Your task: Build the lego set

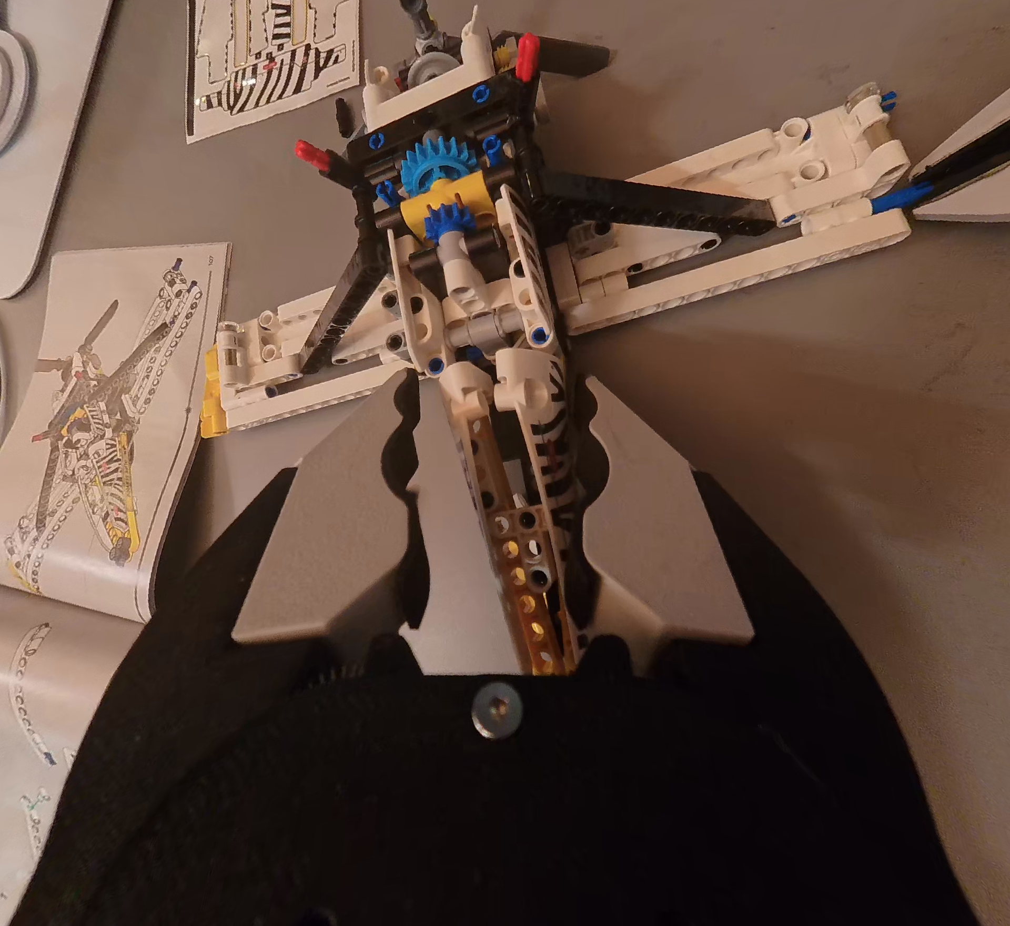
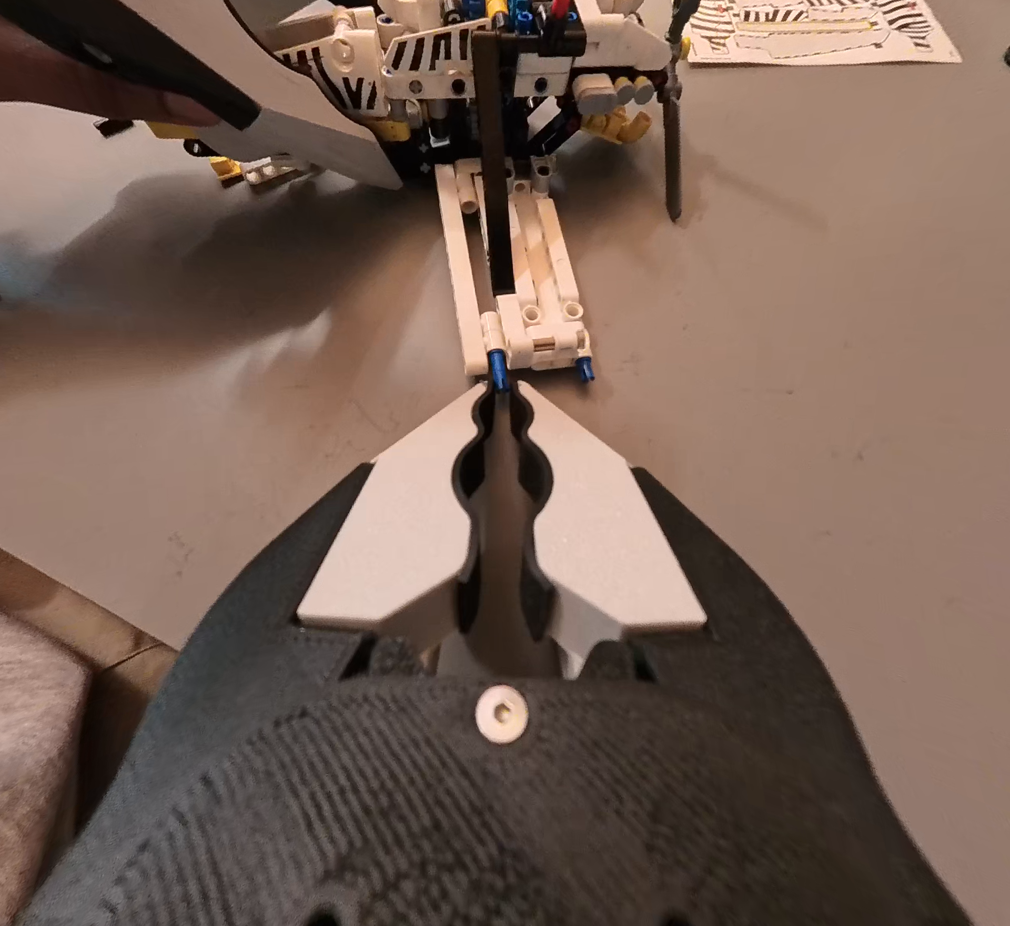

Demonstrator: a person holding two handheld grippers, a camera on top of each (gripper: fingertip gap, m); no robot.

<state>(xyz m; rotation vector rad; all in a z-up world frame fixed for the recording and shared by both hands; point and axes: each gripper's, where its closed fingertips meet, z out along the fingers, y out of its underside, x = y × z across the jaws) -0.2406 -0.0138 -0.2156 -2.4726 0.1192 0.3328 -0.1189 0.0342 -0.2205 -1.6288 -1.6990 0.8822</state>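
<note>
The left claw was clenched around the striped tail boom of the lego plane, which ran between its fingers; wings spread to either side just ahead, gears beyond them. The right claw was nearly closed, its tips pinching a blue pin at the wing end. Farther off lay the sticker sheet on the grey table.

Grey table carries lego plane, sticker sheet, instruction booklet.
</note>
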